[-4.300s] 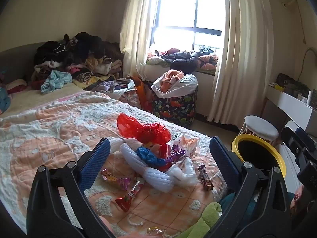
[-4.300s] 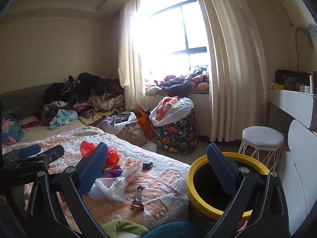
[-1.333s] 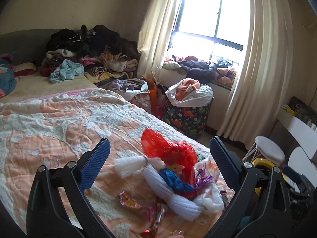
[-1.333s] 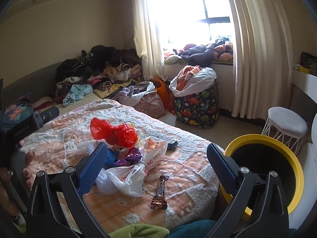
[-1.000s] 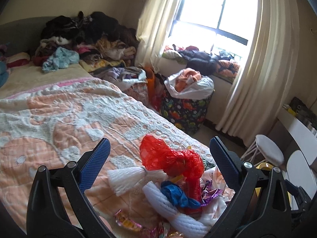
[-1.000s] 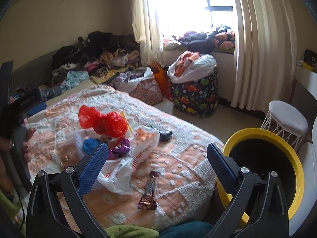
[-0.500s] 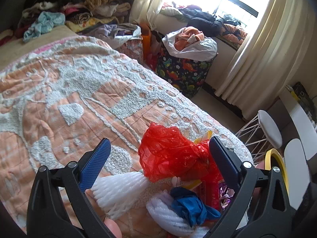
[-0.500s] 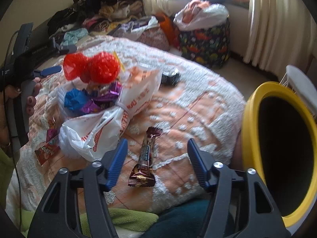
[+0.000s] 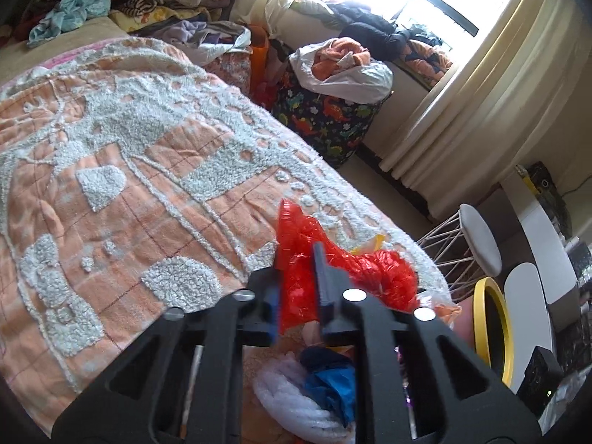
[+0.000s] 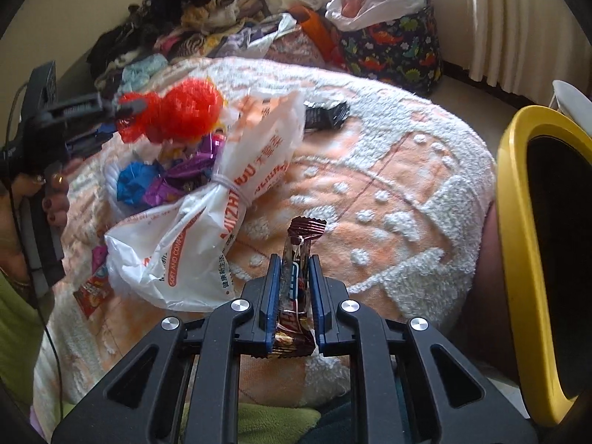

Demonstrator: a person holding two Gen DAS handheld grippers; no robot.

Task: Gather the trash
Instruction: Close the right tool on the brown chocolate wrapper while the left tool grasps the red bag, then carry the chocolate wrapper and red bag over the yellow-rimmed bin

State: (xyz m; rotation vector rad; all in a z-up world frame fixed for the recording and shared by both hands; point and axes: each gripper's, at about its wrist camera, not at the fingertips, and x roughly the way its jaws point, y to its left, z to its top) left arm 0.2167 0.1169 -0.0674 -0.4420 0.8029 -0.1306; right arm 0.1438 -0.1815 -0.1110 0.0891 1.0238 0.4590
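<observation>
Black plastic claw [image 10: 292,288] frames, blue pads [image 10: 269,288], silver screws, dark-painted fingernails, green sleeve [image 10: 16,336]

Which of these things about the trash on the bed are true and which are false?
1. The right gripper pinches a brown candy wrapper. True.
2. The left gripper holds a blue bag. False: its fingers are shut on the red plastic bag.
3. The yellow-rimmed bin stands beside the bed. True.
4. The white shopping bag lies inside the bin. False: it lies on the bed.
</observation>
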